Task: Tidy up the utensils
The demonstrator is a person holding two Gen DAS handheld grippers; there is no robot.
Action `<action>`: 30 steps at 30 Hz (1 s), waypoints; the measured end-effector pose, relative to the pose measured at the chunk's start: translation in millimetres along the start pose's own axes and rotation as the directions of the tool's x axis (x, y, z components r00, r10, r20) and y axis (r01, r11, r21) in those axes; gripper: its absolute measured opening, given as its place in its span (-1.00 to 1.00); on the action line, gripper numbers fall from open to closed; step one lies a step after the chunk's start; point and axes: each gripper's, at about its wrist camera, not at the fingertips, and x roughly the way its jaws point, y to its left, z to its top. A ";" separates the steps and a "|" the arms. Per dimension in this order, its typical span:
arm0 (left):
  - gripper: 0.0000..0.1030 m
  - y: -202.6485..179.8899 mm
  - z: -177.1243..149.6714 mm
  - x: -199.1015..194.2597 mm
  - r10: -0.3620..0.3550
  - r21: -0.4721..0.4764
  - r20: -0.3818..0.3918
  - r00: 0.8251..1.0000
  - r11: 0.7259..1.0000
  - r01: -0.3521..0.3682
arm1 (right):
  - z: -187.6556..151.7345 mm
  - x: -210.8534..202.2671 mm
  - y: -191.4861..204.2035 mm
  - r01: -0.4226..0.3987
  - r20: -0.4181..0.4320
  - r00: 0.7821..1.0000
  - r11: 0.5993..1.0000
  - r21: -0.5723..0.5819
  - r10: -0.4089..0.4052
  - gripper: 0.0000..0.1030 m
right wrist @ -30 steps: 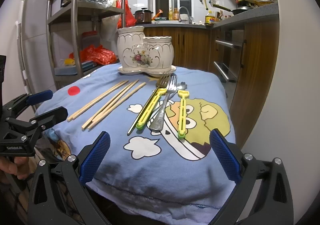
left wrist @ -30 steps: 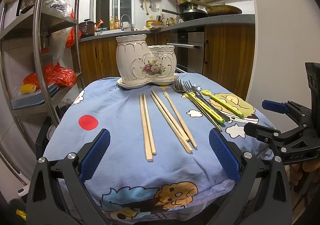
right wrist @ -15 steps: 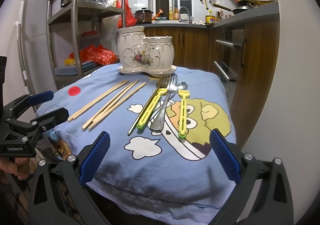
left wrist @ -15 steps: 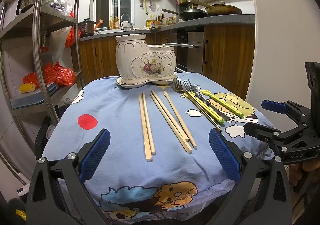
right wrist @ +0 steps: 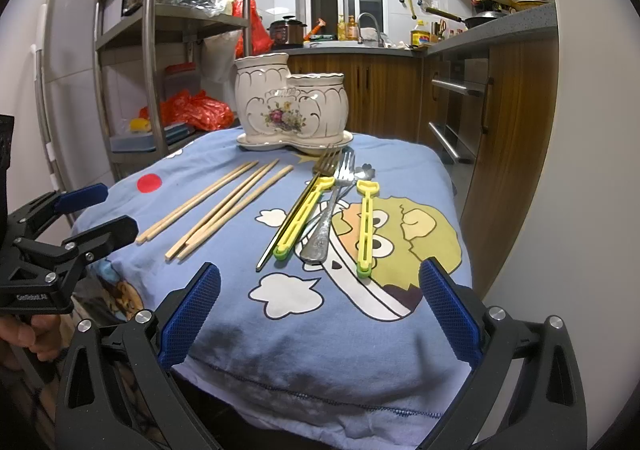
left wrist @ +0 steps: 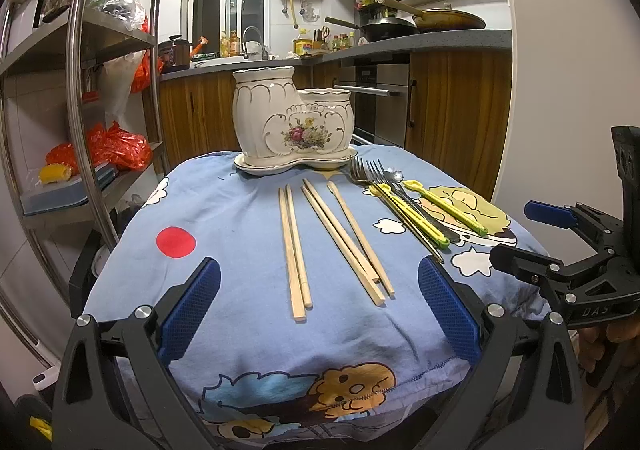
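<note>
- Both tools hung spread wide and empty at the near edge of the desk (left wrist: pixel 224 210): the left tool (left wrist: pixel 318 310) faced the chopsticks and the right tool (right wrist: pixel 318 308) faced the cutlery, which reads as a division of labour by reach.
- Straight ahead of the left tool lay the wooden chopsticks (left wrist: pixel 296 246), loosely sorted into pairs with their thick ends nearest it, so the jaws could likely close across a pair without turning.
- Ahead of the right tool lay the forks (right wrist: pixel 334 166), partly overlapping, with two yellow-handled utensils (right wrist: pixel 365 226) among them; handles pointed back toward the tool, the easier end to pinch.
- Beyond everything, at the far side from both tools, stood the ceramic holder (left wrist: pixel 294 122) on its saucer, upright, its two cups of unequal height apparently empty; the tall cup probably suits the chopsticks.
- Nothing had yet been sorted, by my judgement.
- Under it all was a soft blue cartoon cloth (right wrist: pixel 288 290), which may bunch when a thin stick is scraped up.
- Each tool showed at the side of the other's view, well apart from the utensils.
</note>
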 end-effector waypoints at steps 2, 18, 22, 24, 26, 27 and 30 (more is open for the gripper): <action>0.89 0.0 -0.1 0.1 0.000 0.001 -0.001 1.000 1.000 0.000 | 0.2 -0.4 -0.2 0.000 0.000 1.000 1.000 0.000 0.000 0.92; 0.90 0.2 -1.5 1.3 0.002 -0.004 -0.002 1.000 1.000 -0.002 | 0.4 -0.2 -0.6 -0.002 0.000 1.000 1.000 0.005 0.002 0.92; 0.90 -1.2 -2.5 2.3 0.007 -0.009 -0.006 1.000 1.000 -0.007 | 0.7 0.2 -0.8 -0.006 -0.001 1.000 1.000 0.008 0.006 0.92; 0.89 2.6 -4.2 4.6 0.009 -0.015 -0.011 1.000 1.000 -0.009 | 0.5 1.1 0.1 -0.004 -0.001 1.000 1.000 0.009 0.004 0.92; 0.90 4.1 -3.9 4.9 0.007 -0.020 -0.014 1.000 1.000 -0.007 | 0.3 2.4 1.9 -0.008 0.000 1.000 1.000 0.014 0.008 0.92; 0.90 4.4 -3.8 4.8 0.006 -0.023 -0.015 1.000 1.000 -0.007 | 0.8 1.9 1.5 -0.008 0.000 1.000 1.000 0.013 0.008 0.92; 0.90 5.0 -3.8 3.9 0.006 -0.026 -0.015 1.000 1.000 -0.007 | 0.8 2.6 2.4 -0.008 -0.001 1.000 1.000 0.013 0.008 0.92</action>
